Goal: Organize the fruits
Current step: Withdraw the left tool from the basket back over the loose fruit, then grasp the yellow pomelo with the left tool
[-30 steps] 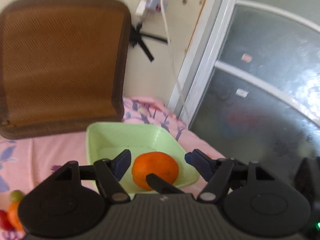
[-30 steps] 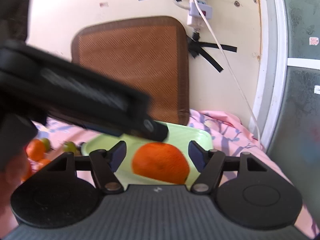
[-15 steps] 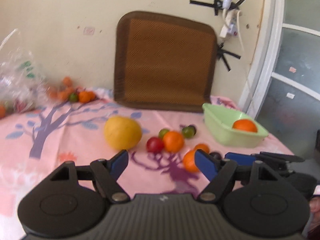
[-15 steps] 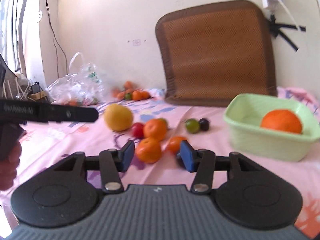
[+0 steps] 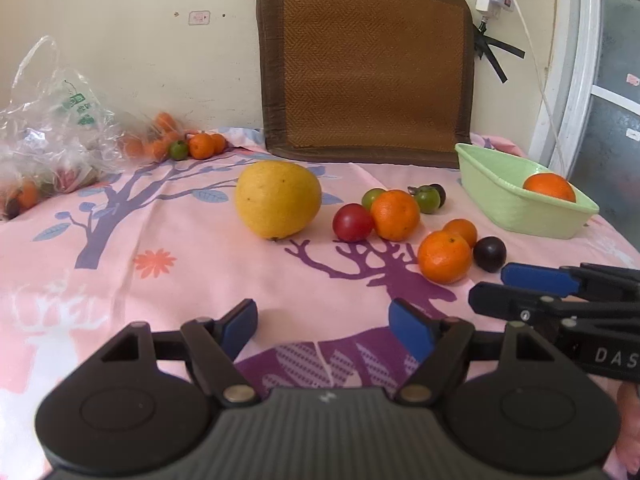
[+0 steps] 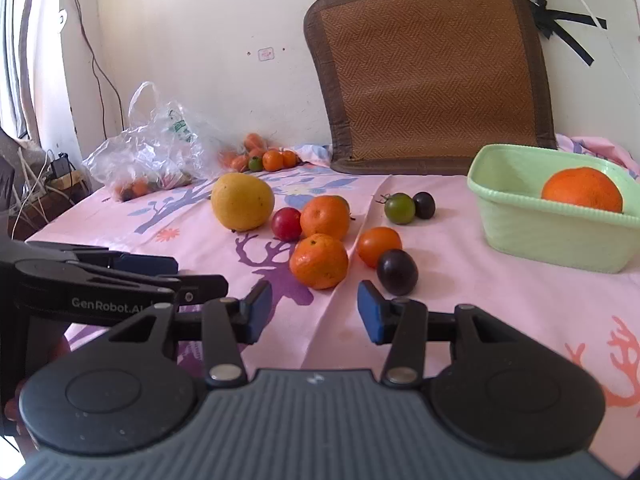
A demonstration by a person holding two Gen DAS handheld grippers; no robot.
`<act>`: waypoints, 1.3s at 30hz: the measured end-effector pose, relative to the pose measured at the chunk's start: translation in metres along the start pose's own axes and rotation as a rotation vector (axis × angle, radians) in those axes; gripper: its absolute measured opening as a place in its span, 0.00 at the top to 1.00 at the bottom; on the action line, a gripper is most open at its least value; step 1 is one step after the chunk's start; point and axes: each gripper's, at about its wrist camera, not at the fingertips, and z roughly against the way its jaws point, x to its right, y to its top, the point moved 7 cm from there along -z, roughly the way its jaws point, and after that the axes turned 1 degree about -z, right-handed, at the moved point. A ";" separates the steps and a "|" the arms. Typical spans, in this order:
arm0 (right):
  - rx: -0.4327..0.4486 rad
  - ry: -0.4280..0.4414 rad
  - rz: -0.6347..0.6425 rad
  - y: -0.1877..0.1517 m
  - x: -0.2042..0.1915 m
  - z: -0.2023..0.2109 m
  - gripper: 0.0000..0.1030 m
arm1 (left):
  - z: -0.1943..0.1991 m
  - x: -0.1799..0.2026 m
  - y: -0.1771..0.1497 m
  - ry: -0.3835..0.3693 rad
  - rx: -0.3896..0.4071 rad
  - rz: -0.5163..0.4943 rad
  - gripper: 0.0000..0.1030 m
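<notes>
Both grippers have drawn back from the green basket (image 6: 540, 236), left gripper (image 5: 322, 326) and right gripper (image 6: 314, 312) fingers spread and empty, one orange (image 6: 582, 190) in the basket, three oranges, one yellow fruit (image 6: 242, 202) on the worktop (image 6: 500, 312).

A printed pink cloth (image 6: 500, 300) covers the worktop, matt and lightly creased. The green basket (image 6: 532, 236) is smooth plastic with a soft sheen. The woven cushion (image 5: 368, 68) looks coarse, edged in brown fabric. The plastic bag (image 5: 52, 128) is clear and crinkled. The red tomato (image 5: 352, 222) and dark plum (image 6: 397, 272) are glossy; the tangerine (image 6: 319, 261) has dimpled, matt skin.
</notes>
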 end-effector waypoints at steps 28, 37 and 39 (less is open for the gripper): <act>0.092 -0.014 -0.049 0.003 0.009 0.017 0.51 | 0.012 0.004 0.000 0.104 0.071 -0.033 0.27; 0.055 -0.010 0.005 0.002 0.000 0.014 0.50 | 0.018 -0.013 0.008 -0.101 0.076 0.098 0.17; 0.043 0.043 0.052 0.016 -0.008 0.008 0.50 | 0.017 -0.031 0.023 -0.194 0.071 0.176 0.11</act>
